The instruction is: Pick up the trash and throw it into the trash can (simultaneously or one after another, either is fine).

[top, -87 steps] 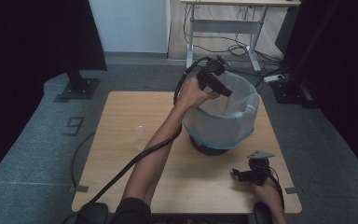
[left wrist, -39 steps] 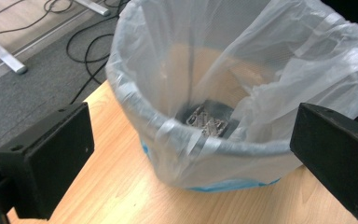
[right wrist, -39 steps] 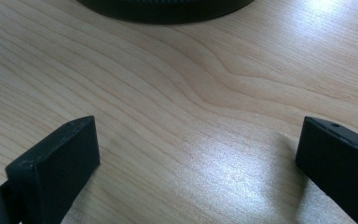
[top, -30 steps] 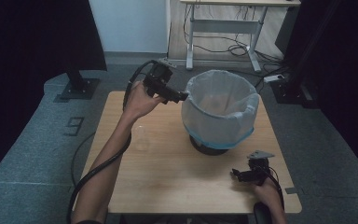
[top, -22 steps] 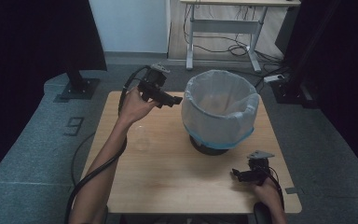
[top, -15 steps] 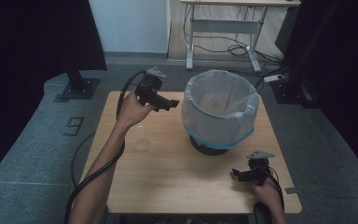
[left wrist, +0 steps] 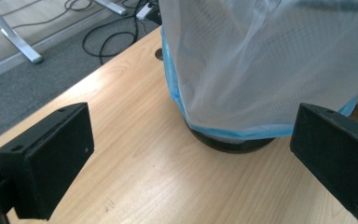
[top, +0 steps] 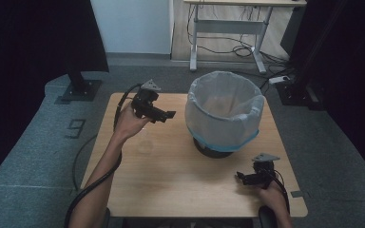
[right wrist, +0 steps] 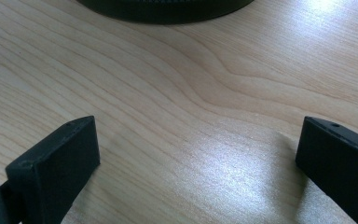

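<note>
Bin [top: 223, 114], lined with a translucent bag, is standing on the far right of the wooden table [top: 171, 175]. Left gripper [top: 164, 115] is hovering beside it, jaws wide, empty; right gripper [top: 241, 176] is resting near the front edge, jaws spread, empty.

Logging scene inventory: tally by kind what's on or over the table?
Bins: 1, black bin
Bin liners: 1, translucent liner with blue hem
Grippers: 2, left gripper and right gripper, jaws apart on both
Total: 4
</note>
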